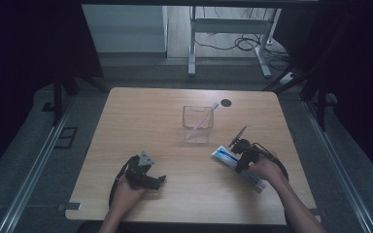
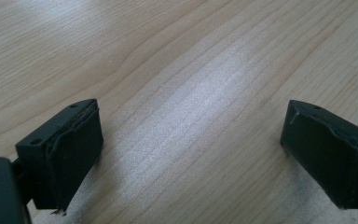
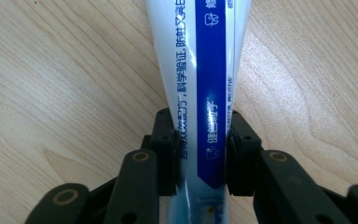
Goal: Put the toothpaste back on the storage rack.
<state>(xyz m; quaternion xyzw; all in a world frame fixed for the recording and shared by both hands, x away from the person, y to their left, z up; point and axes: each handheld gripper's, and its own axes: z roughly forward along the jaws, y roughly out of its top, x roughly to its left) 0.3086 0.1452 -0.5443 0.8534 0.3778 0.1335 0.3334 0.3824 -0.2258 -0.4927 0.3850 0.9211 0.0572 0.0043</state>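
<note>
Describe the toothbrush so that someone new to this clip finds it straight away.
Start at the wooden table and find the clear square cup near its middle. The toothbrush leans inside that cup, head poking over the rim. It is thin and pinkish-white, unlike the broad blue-and-white toothpaste tube lying flat nearby.

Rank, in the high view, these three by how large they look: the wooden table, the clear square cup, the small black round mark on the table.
1. Light wooden table: by far the largest.
2. Clear square plastic cup, with a pink toothbrush in it.
3. Small black round mark behind the cup: the smallest.
</note>
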